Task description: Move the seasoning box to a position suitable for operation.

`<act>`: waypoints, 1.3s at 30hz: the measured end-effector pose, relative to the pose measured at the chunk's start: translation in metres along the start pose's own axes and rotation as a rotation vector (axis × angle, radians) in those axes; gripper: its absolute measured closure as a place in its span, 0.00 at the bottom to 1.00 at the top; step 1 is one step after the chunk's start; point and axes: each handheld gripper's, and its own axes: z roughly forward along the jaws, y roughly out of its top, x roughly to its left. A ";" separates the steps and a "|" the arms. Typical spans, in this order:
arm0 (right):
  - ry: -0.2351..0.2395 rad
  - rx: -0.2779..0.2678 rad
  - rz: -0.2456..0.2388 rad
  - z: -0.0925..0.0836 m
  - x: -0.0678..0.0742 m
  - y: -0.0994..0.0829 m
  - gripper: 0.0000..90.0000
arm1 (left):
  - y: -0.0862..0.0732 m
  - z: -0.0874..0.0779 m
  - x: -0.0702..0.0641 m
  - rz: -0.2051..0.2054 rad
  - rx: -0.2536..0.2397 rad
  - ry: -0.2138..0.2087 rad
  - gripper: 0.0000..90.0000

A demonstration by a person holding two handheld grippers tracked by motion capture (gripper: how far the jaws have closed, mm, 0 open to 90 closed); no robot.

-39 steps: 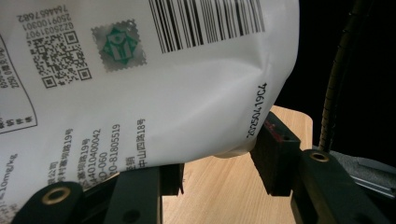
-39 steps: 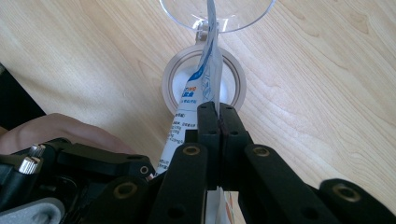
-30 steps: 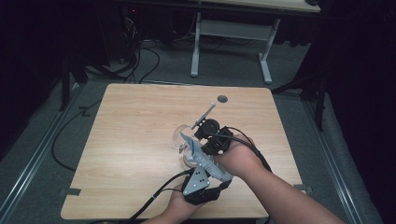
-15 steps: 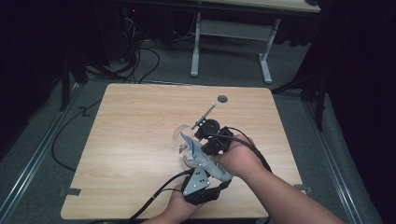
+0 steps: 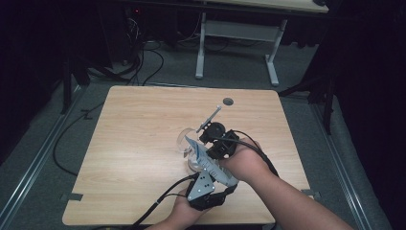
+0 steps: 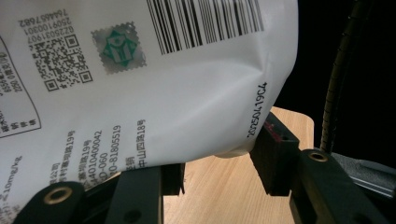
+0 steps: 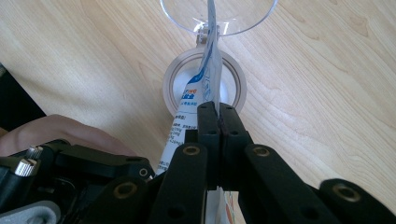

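**Two grippers hold one white pouch over a clear jar**

At the bottom middle of the high view, a hand holds the left gripper [image 5: 207, 189]. Its grey plate points up the frame. Its jaws are partly wide, with the fat lower part of the white pouch [image 5: 198, 153] between them. In the left gripper view the pouch [image 6: 140, 84] covers the upper left of the frame, with a barcode, a square code and small print on it. The right-hand jaw pad touches the crinkled edge of the pouch. The other pad sits tight under the pouch at the lower left, so this gripper holds it.

A little higher and to the right in the high view, another hand holds the right gripper [image 5: 218, 149]. A black cable trails from it toward the lower right. In the right gripper view its two black jaws [image 7: 218, 116] are pressed close together in the middle of the frame, pinching the thin edge of the pouch [image 7: 205, 79]. The pouch stands on edge and runs up the frame from the jaws.

Just past the jaws in that view sits a round clear jar [image 7: 203, 86] on the wooden table [image 7: 327, 93]. The pouch is right over its open mouth. A clear round lid [image 7: 219, 16] shows at the top edge, joined to the jar by a small hinge.

Farther up the table in the high view, a small dark round hole [image 5: 228, 101] sits near the far edge.
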 end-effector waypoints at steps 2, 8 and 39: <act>0.000 -0.002 -0.001 0.000 0.000 0.000 1.00 | 0.000 0.000 0.000 -0.001 0.000 0.000 0.65; -0.004 0.001 -0.001 0.000 -0.001 0.000 1.00 | 0.001 0.001 -0.001 -0.002 -0.005 0.000 0.64; -0.014 -0.001 -0.007 0.000 0.001 0.004 1.00 | 0.002 0.000 0.000 -0.003 -0.010 0.001 0.63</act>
